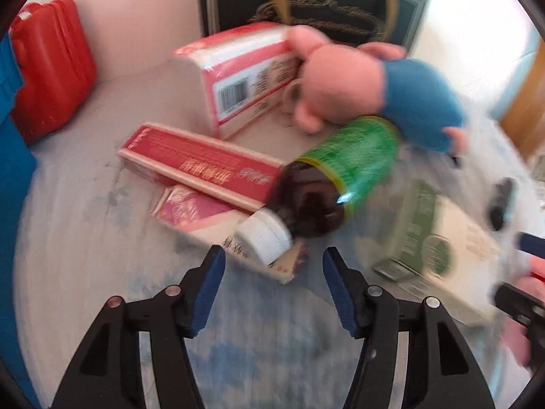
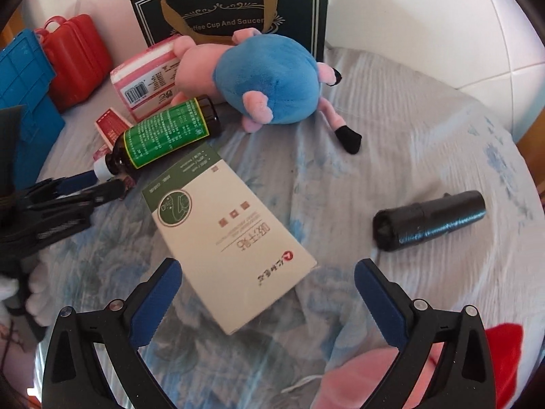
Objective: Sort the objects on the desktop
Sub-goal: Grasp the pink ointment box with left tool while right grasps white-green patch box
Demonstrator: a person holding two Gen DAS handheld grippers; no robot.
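Both tongs, left and right, gape empty (bottle lies sideways), so a clumsy pinch may roll it away.

Bare bedsheet lies open between the cream-and-green box and the black roll. To the left, brown bottle, plush pig and red boxes crowd together, blocking passage.
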